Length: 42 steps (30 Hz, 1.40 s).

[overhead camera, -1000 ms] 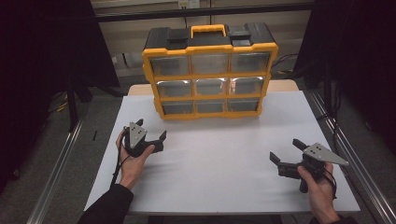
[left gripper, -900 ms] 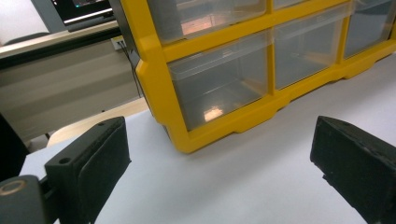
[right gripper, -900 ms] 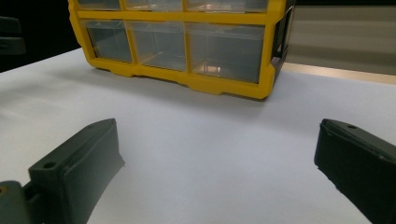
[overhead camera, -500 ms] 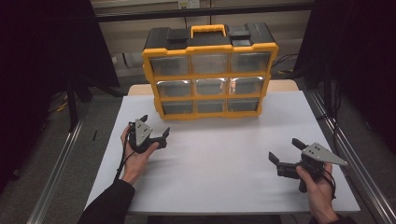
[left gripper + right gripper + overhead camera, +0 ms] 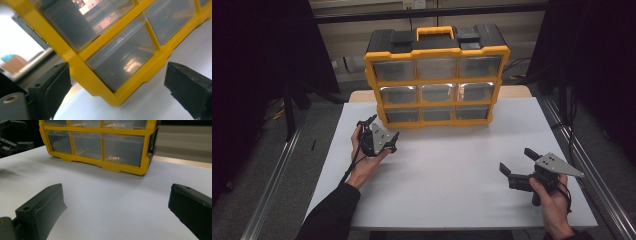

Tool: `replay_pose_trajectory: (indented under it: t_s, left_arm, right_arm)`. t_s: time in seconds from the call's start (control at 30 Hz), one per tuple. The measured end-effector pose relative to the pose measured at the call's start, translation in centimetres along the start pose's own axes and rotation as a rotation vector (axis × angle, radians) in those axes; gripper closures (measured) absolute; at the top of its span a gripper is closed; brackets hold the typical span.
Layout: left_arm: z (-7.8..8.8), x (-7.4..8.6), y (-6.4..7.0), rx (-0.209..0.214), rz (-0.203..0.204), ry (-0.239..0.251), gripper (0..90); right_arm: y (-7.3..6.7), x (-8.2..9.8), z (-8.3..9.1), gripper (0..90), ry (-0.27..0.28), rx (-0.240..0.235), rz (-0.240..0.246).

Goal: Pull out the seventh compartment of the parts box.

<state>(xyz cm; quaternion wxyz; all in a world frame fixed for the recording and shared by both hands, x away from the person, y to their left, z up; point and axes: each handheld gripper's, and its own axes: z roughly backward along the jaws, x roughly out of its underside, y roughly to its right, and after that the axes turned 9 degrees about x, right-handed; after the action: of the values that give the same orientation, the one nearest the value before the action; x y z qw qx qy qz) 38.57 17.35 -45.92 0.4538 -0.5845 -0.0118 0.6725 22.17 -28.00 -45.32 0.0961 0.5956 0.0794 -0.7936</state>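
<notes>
A yellow and black drawer organizer [image 5: 437, 75] with clear drawers stands at the back of the white table [image 5: 447, 170]. My left gripper [image 5: 383, 127] is open and empty, held just in front of the organizer's lower left corner. In the left gripper view its jaws [image 5: 120, 82] frame the bottom-left clear drawer [image 5: 122, 60] at close range, tilted. My right gripper [image 5: 517, 161] is open and empty near the table's front right. In the right gripper view it [image 5: 115, 207] points over bare table toward the organizer [image 5: 100, 142].
The organizer has a yellow handle [image 5: 435, 33] on top and three rows of drawers. A metal rail [image 5: 584, 170] runs along the table's right side and another [image 5: 277, 170] along the left. Dark surroundings lie beyond both.
My left gripper has moved forward and to the right, closer to the organizer's lower left corner. The right gripper has stayed almost still.
</notes>
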Motion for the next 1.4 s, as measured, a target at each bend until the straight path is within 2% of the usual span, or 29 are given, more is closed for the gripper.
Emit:
replay_pose_trajectory:
  t_s: [0.03, 0.07, 0.1, 0.17, 0.2, 0.23, 0.3, 0.4, 0.43, 0.47, 0.5, 0.53, 0.57, 0.6, 0.63, 0.73, 0.8, 0.9, 1.0, 1.03, 1.07, 1.1, 1.13, 1.2, 1.27, 1.3, 1.33, 1.37, 1.4]
  left_arm:
    - [-0.2, -0.2, 0.0, 0.002, -0.024, 0.006, 5.9]
    - [-0.2, -0.2, 0.0, 0.002, -0.024, 0.006, 4.8]
    - [-0.3, -0.3, -0.1, 0.007, -0.043, 0.007, 4.6]
    - [-0.8, -0.5, 0.2, 0.006, -0.105, -0.022, 5.1]
    - [-0.8, -0.5, 0.2, 0.006, -0.105, -0.022, 5.6]
    - [-1.1, -0.6, 0.2, -0.009, -0.157, -0.036, 5.3]
    - [-1.4, -0.8, 0.1, -0.001, -0.221, -0.034, 5.1]
    - [-1.8, -0.6, 0.6, -0.007, -0.239, -0.036, 5.1]
    - [-2.2, -0.4, 0.7, -0.023, -0.293, -0.041, 5.1]
    - [-2.3, -0.5, 0.5, -0.044, -0.326, -0.048, 5.5]
    - [-2.5, -0.5, 0.5, -0.046, -0.352, -0.041, 5.8]
    - [-2.6, -0.5, 0.5, -0.047, -0.355, -0.048, 6.6]
    - [-2.7, -0.5, 0.4, -0.058, -0.383, -0.053, 8.2]
    - [-3.0, -0.6, 0.3, -0.082, -0.417, -0.035, 8.9]
    - [-3.1, -0.6, 0.2, -0.103, -0.431, -0.051, 8.8]
    - [-3.8, -0.4, 0.2, -0.126, -0.446, -0.040, 8.9]
    - [-4.1, -0.3, 0.3, -0.126, -0.448, -0.032, 10.4]
    - [-4.4, 0.1, 0.7, -0.140, -0.508, -0.039, 14.6]
    - [-4.6, 0.4, 0.8, -0.128, -0.512, -0.047, 17.2]
    - [-4.7, 0.7, 0.9, -0.151, -0.554, -0.064, 18.1]
    - [-4.7, 0.8, 0.9, -0.155, -0.593, -0.071, 20.1]
    - [-4.9, 1.0, 1.0, -0.157, -0.583, -0.046, 22.2]
    - [-4.9, 1.1, 0.9, -0.153, -0.607, -0.078, 23.5]
    - [-5.1, 1.3, 0.9, -0.177, -0.634, -0.076, 25.6]
    - [-5.4, 1.5, 0.9, -0.159, -0.621, -0.060, 30.7]
    - [-5.3, 1.5, 0.8, -0.156, -0.647, -0.091, 32.0]
    - [-4.7, 0.8, 0.4, -0.173, -0.754, -0.203, 33.2]
    - [-5.4, 1.4, 0.7, -0.150, -0.648, -0.094, 35.8]
    - [-5.6, 1.6, 0.8, -0.142, -0.636, -0.077, 36.2]
  right_arm:
    - [0.0, 0.0, 0.0, 0.0, -0.001, 0.002, 0.000]
    - [0.0, 0.0, 0.0, 0.0, -0.001, 0.002, 0.000]
    - [0.0, 0.0, 0.0, 0.0, 0.000, 0.002, 0.004]
    - [0.0, 0.0, -0.1, 0.0, -0.002, 0.002, 0.000]
    - [0.0, 0.0, -0.1, 0.0, -0.002, 0.002, 0.000]
    - [0.0, 0.0, -0.1, 0.0, -0.003, 0.002, 0.001]
    - [0.0, 0.0, -0.1, 0.0, -0.003, 0.001, 0.001]
    - [0.0, 0.0, -0.1, 0.0, -0.006, -0.001, 0.002]
    - [0.0, 0.0, -0.1, 0.0, -0.006, 0.000, 0.002]
    - [0.0, 0.0, -0.1, 0.0, -0.003, 0.003, 0.002]
    - [0.0, 0.0, 0.0, 0.0, 0.000, -0.002, -0.001]
    - [0.0, 0.0, 0.0, 0.0, 0.006, 0.000, 0.004]
    - [0.0, 0.0, 0.0, 0.0, 0.005, -0.001, 0.006]
    - [0.0, 0.0, 0.0, 0.0, 0.004, -0.002, 0.006]
    - [0.0, 0.0, -0.1, 0.0, 0.004, -0.002, 0.007]
    - [0.0, 0.0, -0.1, 0.0, 0.004, -0.003, 0.008]
    - [0.0, 0.0, -0.1, 0.0, 0.007, -0.002, 0.009]
    - [0.0, 0.0, -0.1, 0.0, 0.006, -0.004, 0.010]
    - [0.0, 0.0, 0.0, 0.0, 0.005, -0.008, 0.009]
    - [0.0, 0.0, 0.0, 0.0, 0.003, -0.008, 0.010]
    - [0.0, 0.0, 0.0, 0.0, 0.002, -0.007, 0.009]
    - [0.0, 0.0, 0.0, 0.0, 0.004, -0.006, 0.008]
    - [0.0, 0.0, 0.0, 0.0, 0.006, -0.005, 0.008]
    - [0.1, 0.0, -0.1, 0.0, 0.006, -0.006, 0.011]
    - [0.0, 0.0, -0.1, 0.0, 0.008, -0.010, 0.011]
    - [0.0, 0.0, -0.1, 0.0, 0.009, -0.009, 0.015]
    - [0.0, 0.0, -0.1, 0.0, 0.008, -0.009, 0.016]
    - [0.0, 0.0, -0.1, 0.0, 0.007, -0.010, 0.017]
    - [0.0, 0.0, -0.1, 0.0, 0.010, -0.007, 0.014]
